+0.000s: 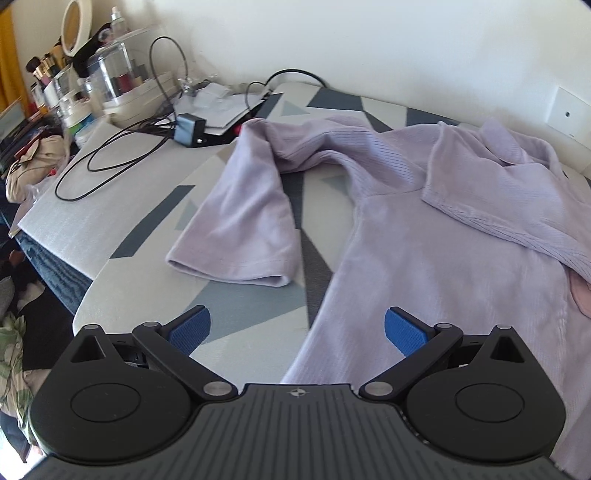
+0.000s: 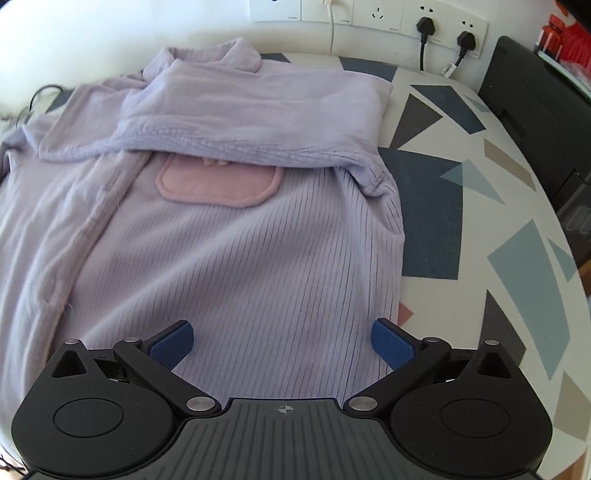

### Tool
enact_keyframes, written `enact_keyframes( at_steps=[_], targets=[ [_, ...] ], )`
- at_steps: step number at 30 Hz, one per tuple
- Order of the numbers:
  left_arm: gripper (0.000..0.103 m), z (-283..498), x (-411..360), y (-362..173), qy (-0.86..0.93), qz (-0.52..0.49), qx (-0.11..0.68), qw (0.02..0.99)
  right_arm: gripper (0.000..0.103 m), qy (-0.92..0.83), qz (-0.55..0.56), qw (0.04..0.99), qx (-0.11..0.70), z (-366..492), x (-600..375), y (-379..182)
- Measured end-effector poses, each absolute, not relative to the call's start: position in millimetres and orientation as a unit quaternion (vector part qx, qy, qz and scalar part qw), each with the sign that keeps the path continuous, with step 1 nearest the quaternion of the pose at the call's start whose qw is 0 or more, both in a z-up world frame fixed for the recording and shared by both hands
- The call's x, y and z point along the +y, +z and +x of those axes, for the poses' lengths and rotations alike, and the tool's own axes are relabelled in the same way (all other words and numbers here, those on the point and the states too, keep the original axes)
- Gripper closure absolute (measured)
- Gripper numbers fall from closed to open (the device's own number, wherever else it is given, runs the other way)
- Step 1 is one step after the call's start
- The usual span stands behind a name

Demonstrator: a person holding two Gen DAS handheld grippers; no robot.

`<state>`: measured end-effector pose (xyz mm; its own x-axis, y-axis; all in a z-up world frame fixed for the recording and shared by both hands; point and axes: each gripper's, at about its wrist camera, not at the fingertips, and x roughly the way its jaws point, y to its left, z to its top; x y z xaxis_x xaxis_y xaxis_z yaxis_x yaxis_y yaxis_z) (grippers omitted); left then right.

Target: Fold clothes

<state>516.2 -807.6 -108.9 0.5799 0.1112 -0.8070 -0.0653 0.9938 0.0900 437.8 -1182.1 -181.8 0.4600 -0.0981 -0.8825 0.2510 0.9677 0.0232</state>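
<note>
A lilac ribbed garment (image 1: 424, 258) lies spread on the patterned table (image 1: 236, 310). Its left sleeve (image 1: 243, 218) lies loose to the left, cuff towards me. Its right sleeve (image 2: 258, 122) is folded across the chest, above a pink pocket (image 2: 218, 184). My left gripper (image 1: 297, 330) is open and empty over the garment's lower left edge. My right gripper (image 2: 282, 343) is open and empty over the garment's (image 2: 258, 277) lower right part, near its side edge.
A white mat (image 1: 110, 192) with black cables (image 1: 110, 155), a charger (image 1: 190, 129) and cosmetics containers (image 1: 110, 81) stands at the far left. Wall sockets with plugs (image 2: 424, 26) are behind. A black box (image 2: 535, 122) stands at the right. The table edge (image 2: 576, 295) curves at right.
</note>
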Motion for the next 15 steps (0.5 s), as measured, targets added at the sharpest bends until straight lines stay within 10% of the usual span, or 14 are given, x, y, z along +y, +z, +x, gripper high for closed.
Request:
enact_keyframes(
  at_steps=[15],
  targets=[
    [0.0, 532, -725, -111, 0.008, 0.034, 0.402, 0.915, 0.001, -0.173, 0.1, 0.833, 0.516, 447, -1173, -184]
  ],
)
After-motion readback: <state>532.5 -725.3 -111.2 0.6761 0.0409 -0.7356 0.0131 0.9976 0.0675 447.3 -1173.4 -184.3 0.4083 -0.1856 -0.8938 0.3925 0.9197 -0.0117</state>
